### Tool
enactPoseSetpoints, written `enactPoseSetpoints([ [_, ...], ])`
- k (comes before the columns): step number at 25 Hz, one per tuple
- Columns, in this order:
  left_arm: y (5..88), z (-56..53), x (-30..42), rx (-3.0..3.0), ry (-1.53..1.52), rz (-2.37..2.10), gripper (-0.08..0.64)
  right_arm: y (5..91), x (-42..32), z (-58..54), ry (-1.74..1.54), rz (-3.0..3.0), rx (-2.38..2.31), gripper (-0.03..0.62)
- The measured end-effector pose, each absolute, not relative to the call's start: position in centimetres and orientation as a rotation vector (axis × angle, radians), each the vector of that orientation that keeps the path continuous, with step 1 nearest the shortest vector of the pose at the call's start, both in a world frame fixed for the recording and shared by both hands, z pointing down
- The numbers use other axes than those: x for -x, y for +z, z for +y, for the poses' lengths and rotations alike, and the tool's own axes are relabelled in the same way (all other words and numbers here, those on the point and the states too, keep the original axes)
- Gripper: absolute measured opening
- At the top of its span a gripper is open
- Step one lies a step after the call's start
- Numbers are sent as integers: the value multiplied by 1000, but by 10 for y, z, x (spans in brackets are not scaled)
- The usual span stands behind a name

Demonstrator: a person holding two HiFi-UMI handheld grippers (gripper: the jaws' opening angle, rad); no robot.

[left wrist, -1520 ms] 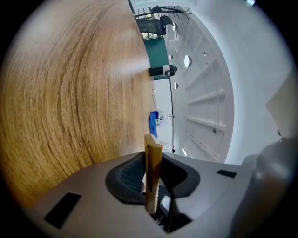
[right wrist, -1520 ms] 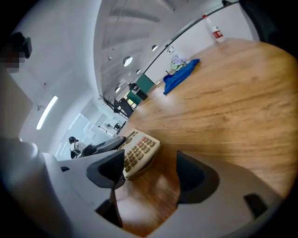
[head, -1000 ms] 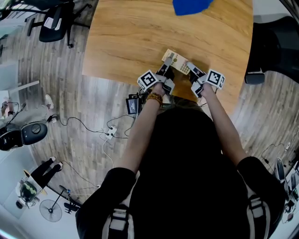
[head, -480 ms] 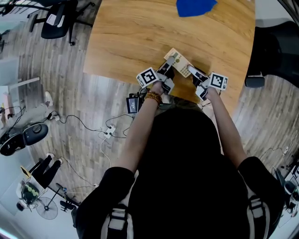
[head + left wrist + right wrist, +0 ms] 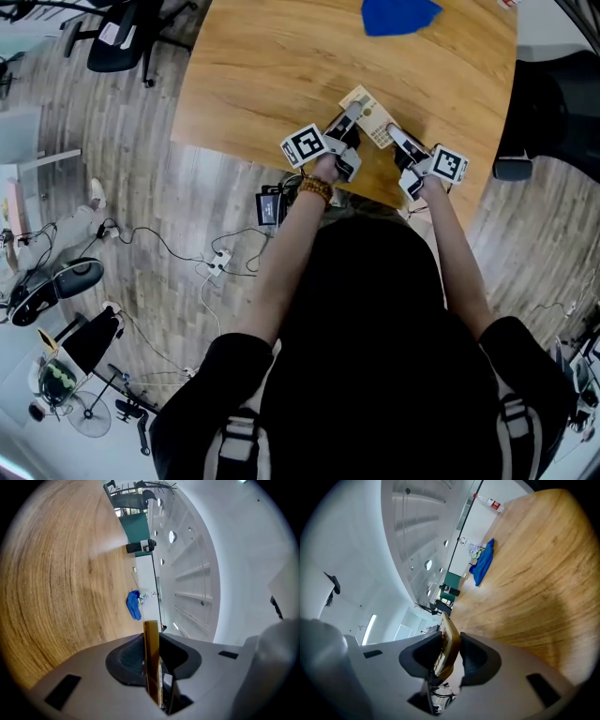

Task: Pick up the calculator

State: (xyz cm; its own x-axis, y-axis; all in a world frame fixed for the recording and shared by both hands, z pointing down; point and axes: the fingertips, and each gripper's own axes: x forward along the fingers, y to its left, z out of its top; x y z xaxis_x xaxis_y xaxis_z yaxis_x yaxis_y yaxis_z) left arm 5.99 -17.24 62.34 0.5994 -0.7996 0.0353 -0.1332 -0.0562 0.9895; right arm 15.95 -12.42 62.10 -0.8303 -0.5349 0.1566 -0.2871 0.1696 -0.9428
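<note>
The left gripper (image 5: 348, 120) has its jaws drawn in to a narrow gap and pressed on the left side of the calculator (image 5: 371, 118). In the left gripper view the calculator's thin tan edge stands upright between the dark pads. The calculator spans the space between the two tools, keys up in the head view, over the near part of the wooden table (image 5: 253, 75). The right gripper (image 5: 396, 139) clamps the calculator's other end in the same narrow hold. Its pads bear on both faces, and the keys are turned toward the jaw on the left of the right gripper view. Well ahead of both sets of jaws, a blue cloth (image 5: 398, 14) lies on the table's far side.
</note>
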Motion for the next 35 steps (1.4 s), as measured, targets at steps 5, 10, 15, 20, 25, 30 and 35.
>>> enactPoseSetpoints([
  [5, 593, -187, -65, -1554, -780, -735, 94, 598, -161, -131, -1663, 2279, 800, 124],
  [10, 546, -194, -66, -1568, -905, -551, 91, 557, -145, -124, -1545, 2455, 652, 117],
  [15, 515, -202, -71, -1621, -947, -440, 91, 544, -127, -114, -1432, 2643, 588, 126],
  [20, 493, -209, -78, -1727, -936, -472, 110, 523, -133, -127, -1385, 2500, 680, 89],
  [25, 483, -210, -82, -2024, -653, -707, 209, 507, -144, -136, -1330, 2500, 791, 87],
  [30, 469, -218, -75, -2177, -523, -927, 208, 494, -171, -167, -1204, 2544, 981, 87],
  [35, 452, -228, -66, -2320, -303, -1258, 207, 466, -171, -181, -958, 2635, 1146, 87],
])
